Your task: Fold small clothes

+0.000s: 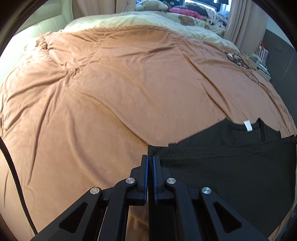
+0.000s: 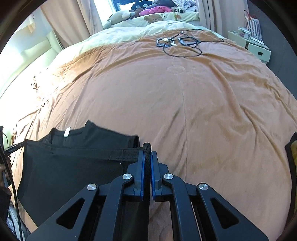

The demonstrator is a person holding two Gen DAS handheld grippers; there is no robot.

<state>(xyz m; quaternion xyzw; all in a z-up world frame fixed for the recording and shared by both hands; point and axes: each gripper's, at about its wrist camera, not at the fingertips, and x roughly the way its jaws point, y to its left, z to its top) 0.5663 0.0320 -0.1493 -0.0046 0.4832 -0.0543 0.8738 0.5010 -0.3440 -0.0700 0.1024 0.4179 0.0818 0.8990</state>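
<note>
A small black garment [image 1: 222, 163] with a white neck label [image 1: 247, 125] is stretched above the orange bedspread [image 1: 111, 92]. My left gripper [image 1: 150, 157] is shut on the garment's left hem corner. My right gripper [image 2: 147, 153] is shut on the opposite hem corner, a fold of black fabric sticking up between its blue pads [image 2: 142, 166]. The garment [image 2: 74, 166] hangs taut between the two grippers, with its collar end and label [image 2: 66, 132] lying on the bed beyond. The lower part of the garment is hidden under the grippers.
Black cables and small devices [image 2: 178, 43] lie on the far part of the bed. Soft toys and clothes [image 2: 148, 11] are piled behind it. A white bedside cabinet [image 2: 254, 46] stands at the right. A pale headboard [image 1: 42, 27] is at the left.
</note>
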